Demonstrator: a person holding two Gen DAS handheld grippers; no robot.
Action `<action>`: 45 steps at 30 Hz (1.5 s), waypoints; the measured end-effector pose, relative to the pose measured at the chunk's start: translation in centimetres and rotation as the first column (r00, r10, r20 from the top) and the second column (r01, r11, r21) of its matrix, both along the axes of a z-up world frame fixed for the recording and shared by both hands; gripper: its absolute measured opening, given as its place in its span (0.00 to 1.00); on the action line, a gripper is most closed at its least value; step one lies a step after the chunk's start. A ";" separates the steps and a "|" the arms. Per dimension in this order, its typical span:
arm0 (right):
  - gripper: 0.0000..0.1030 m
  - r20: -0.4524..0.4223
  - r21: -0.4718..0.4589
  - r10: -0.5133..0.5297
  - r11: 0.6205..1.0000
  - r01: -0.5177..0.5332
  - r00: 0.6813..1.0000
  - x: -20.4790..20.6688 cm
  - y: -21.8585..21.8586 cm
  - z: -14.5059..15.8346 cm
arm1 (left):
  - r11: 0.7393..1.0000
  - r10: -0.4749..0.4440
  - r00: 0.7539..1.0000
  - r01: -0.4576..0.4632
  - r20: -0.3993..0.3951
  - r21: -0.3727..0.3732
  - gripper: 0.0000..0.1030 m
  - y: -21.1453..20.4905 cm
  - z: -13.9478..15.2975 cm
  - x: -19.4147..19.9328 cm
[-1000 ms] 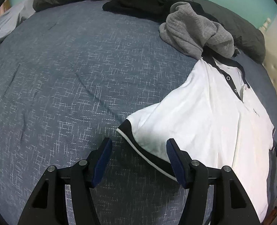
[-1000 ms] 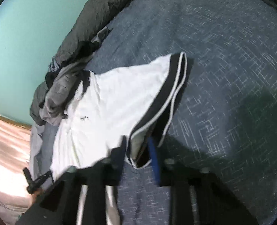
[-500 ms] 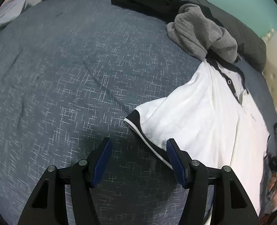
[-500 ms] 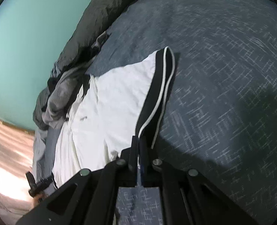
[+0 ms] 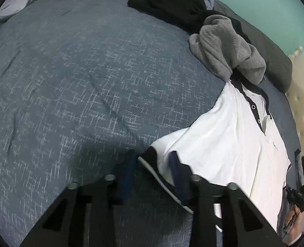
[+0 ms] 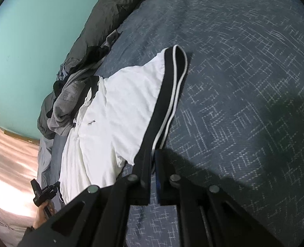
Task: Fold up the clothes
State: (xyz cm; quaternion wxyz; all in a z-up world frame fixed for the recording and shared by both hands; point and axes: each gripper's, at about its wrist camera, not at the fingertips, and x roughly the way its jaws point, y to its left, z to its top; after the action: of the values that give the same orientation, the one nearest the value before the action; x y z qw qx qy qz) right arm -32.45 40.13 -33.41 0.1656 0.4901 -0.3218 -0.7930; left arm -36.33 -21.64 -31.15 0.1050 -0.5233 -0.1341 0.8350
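left claw [image 5: 152,169]: closing around polo shirt [image 5: 223,140] sleeve, blurred | right claw [image 6: 153,160]: clamped on sleeve hem

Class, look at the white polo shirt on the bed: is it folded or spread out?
Mostly spread: the white polo shirt lies open on the bed, placket showing, no fold made yet.

Black tool [image 5: 152,170] frames, blue pads [image 5: 177,175], silver screws [image 6: 174,178]
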 end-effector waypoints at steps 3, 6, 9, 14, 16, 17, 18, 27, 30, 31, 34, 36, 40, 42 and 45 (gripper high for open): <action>0.04 -0.009 0.004 0.012 1.000 -0.012 1.000 -0.1 -0.4 0.2 | 1.000 -0.009 1.000 0.009 -0.013 0.013 0.06 -0.1 0.3 -0.1; 0.04 -0.016 0.008 0.018 1.000 -0.018 1.000 -0.2 -0.6 0.4 | 1.000 0.002 0.999 -0.001 -0.042 0.023 0.05 -0.5 1.0 0.2; 0.04 -0.016 0.009 0.015 1.000 -0.015 1.000 -0.2 -0.5 0.4 | 0.997 0.059 0.996 -0.056 -0.068 0.045 0.05 -2.0 1.9 0.2; 0.04 -0.010 0.016 0.006 1.000 -0.006 1.000 -0.1 -0.3 0.3 | 0.990 0.122 0.991 -0.119 -0.046 0.071 0.05 -3.9 1.3 -0.7; 0.04 -0.010 0.019 0.003 1.000 -0.003 1.000 -0.1 -0.1 0.4 | 0.989 0.132 0.991 -0.129 -0.036 0.075 0.05 -4.0 0.9 -1.2; 0.04 -0.009 0.022 0.003 1.000 -0.003 1.000 -0.1 -0.1 0.5 | 0.989 0.132 0.991 -0.130 -0.028 0.073 0.05 -3.9 0.7 -1.3; 0.04 -0.009 0.026 0.002 1.000 -0.002 1.000 -0.1 -0.1 0.5 | 0.989 0.132 0.991 -0.131 -0.020 0.071 0.05 -3.7 0.4 -1.4; 0.05 0.009 0.019 -0.019 1.000 0.018 1.000 0.0 0.2 0.3 | 0.991 0.097 0.995 -0.097 0.000 0.091 0.18 -3.1 -0.5 -0.9; 0.14 0.027 0.023 -0.027 0.999 0.027 0.999 0.2 0.5 0.2 | 0.993 0.084 0.996 -0.084 -0.002 0.083 0.37 -3.6 0.1 0.1; 0.19 0.033 0.023 -0.033 0.999 0.032 0.999 0.3 0.6 0.2 | 0.994 0.079 0.997 -0.079 -0.001 0.075 0.45 -3.8 0.4 0.6; 0.28 0.031 0.021 -0.037 0.999 0.036 0.999 0.7 0.9 0.6 | 0.996 0.056 0.998 -0.057 0.003 0.068 0.47 -4.5 1.2 2.2; 0.28 0.028 0.023 -0.031 0.999 0.030 0.999 1.1 0.9 1.0 | 0.996 0.043 0.999 -0.043 0.003 0.079 0.46 -5.3 1.8 3.3; 0.28 0.020 0.022 -0.019 1.000 0.019 1.000 1.6 0.6 1.6 | 0.991 0.012 1.000 -0.013 0.010 0.132 0.46 -4.3 1.8 5.3; 0.28 0.015 0.021 -0.014 1.000 0.013 1.000 1.7 0.1 1.7 | 0.988 -0.011 1.000 0.008 0.015 0.157 0.47 -3.0 1.6 6.5; 0.28 0.021 0.019 -0.007 1.000 0.007 1.000 1.7 -0.7 1.6 | 0.981 -0.045 0.999 0.041 0.018 0.189 0.50 -0.9 1.5 7.9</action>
State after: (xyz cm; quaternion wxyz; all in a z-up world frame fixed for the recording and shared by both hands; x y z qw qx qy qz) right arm -30.72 39.45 -31.84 0.1547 0.4989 -0.3179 -0.7913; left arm -28.48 -22.50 -29.67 0.1706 -0.5230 -0.2024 0.8102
